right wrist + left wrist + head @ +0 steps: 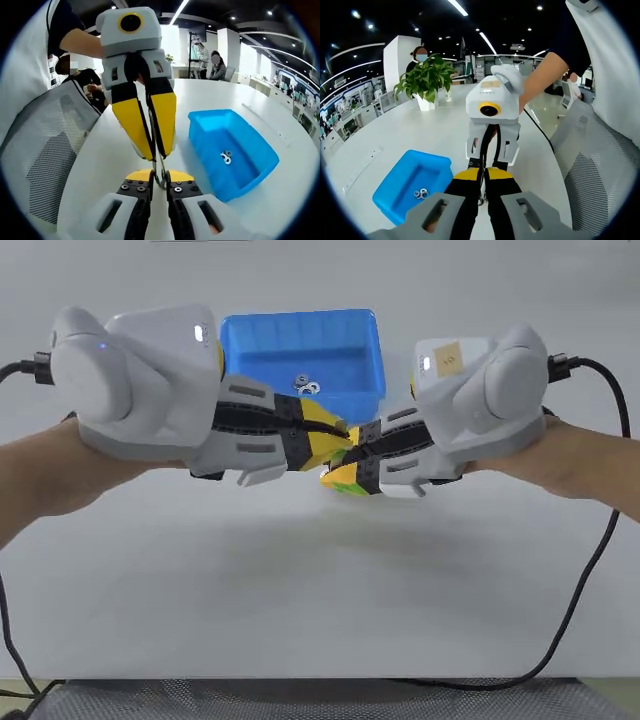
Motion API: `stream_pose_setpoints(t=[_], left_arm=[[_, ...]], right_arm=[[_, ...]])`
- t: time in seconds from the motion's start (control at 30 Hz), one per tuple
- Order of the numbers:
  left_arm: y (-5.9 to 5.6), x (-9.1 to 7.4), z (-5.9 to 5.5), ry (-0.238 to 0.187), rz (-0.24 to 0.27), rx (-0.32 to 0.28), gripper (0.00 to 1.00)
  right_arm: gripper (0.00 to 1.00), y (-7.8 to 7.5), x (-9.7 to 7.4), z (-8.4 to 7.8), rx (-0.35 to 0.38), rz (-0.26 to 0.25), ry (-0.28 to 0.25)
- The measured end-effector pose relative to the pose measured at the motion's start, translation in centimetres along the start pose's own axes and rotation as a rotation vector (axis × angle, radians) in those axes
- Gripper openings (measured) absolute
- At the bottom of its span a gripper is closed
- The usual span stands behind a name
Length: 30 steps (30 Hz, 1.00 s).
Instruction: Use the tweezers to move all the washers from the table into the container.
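blocked: left gripper point(343, 437), right gripper point(337, 477) tip to tip on tweezers point(156, 167) before container point(290, 340) | free: container top, table point(320, 580) nearside

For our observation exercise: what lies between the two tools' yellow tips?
The right gripper view shows thin metal tweezers bridging the left tool and right tool.

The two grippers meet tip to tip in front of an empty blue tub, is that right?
Not empty: the head view shows a few washers lying in the blue tub. The left gripper and right gripper do meet tip to tip before it.
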<state>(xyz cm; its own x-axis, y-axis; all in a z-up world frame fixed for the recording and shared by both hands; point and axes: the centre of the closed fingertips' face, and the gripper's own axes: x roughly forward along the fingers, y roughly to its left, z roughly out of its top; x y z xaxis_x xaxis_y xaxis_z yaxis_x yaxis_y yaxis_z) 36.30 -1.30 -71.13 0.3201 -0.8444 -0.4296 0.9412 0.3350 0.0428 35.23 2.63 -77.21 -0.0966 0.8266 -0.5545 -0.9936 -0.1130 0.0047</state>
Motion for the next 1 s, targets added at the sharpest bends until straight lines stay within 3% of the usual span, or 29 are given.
stream_pose_setpoints(t=[0.23, 0.43, 0.6, 1.0], left_arm=[[-0.1, -0.1, -1.3, 0.053, 0.010, -0.026, 0.09], [-0.1, -0.3, -0.9, 0.036, 0.003, -0.051, 0.10], [-0.4, -0.3, -0.7, 0.029, -0.017, -0.052, 0.16], [0.0, -1.4, -1.0, 0.042, 0.012, -0.058, 0.19]], right_arm=[[0.10, -0.1, 0.1, 0.1, -0.031, -0.002, -0.005], [0.10, -0.2, 0.3, -0.1, -0.026, -0.008, -0.012], [0.10, -0.4, 0.3, -0.1, -0.027, -0.011, -0.012], [0.09, -0.4, 0.2, 0.2, -0.022, -0.016, -0.026]])
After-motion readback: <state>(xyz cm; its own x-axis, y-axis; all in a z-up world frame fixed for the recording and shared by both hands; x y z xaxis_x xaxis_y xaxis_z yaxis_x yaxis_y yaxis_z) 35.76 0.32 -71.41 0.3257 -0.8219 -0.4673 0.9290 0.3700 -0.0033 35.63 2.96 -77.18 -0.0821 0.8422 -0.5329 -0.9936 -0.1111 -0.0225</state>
